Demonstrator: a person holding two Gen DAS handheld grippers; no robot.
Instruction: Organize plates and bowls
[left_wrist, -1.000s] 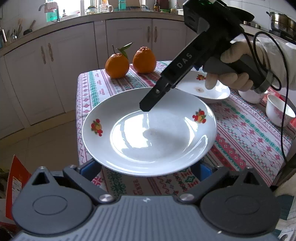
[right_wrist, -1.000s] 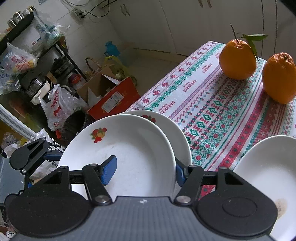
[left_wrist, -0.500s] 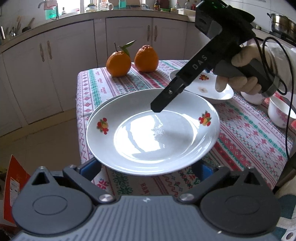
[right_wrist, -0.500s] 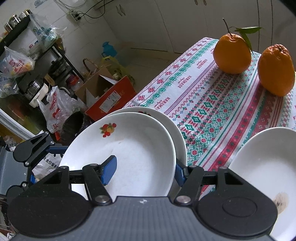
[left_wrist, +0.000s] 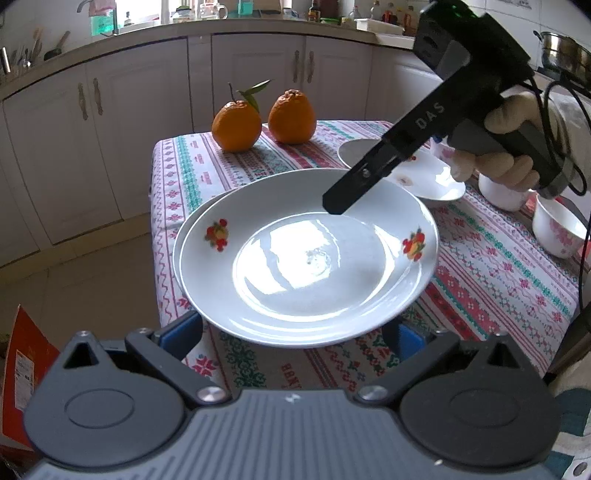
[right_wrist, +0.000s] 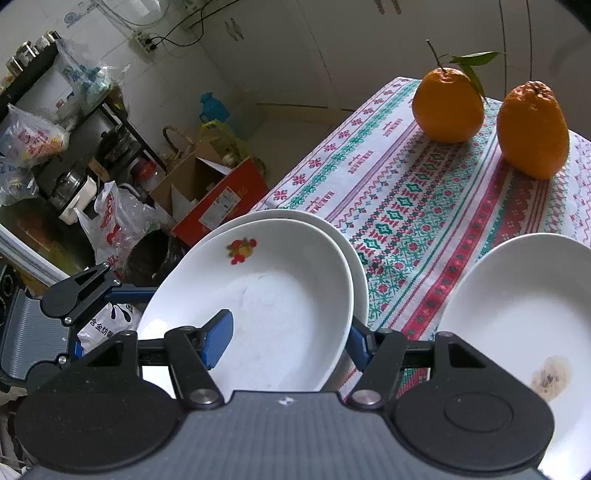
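A white plate with fruit prints (left_wrist: 306, 258) lies on a second white plate (left_wrist: 179, 243) near the table's left corner. In the right wrist view the top plate (right_wrist: 266, 302) shows over the lower plate (right_wrist: 356, 266). My right gripper (right_wrist: 288, 338) is open, one finger inside the top plate and one outside its rim; it also shows in the left wrist view (left_wrist: 341, 201). My left gripper (left_wrist: 295, 334) is open at the plates' near edge. Another white plate with a brown stain (right_wrist: 517, 314) lies to the right.
Two oranges (left_wrist: 264, 120) stand at the table's far edge. White bowls with pink flowers (left_wrist: 559, 229) stand at the right. The patterned tablecloth (left_wrist: 498, 273) covers the table. A red box (right_wrist: 221, 203) and bags are on the floor left of the table.
The top plate has shifted a little to the right over the lower plate. My right gripper has moved right and back along the plate's far rim.
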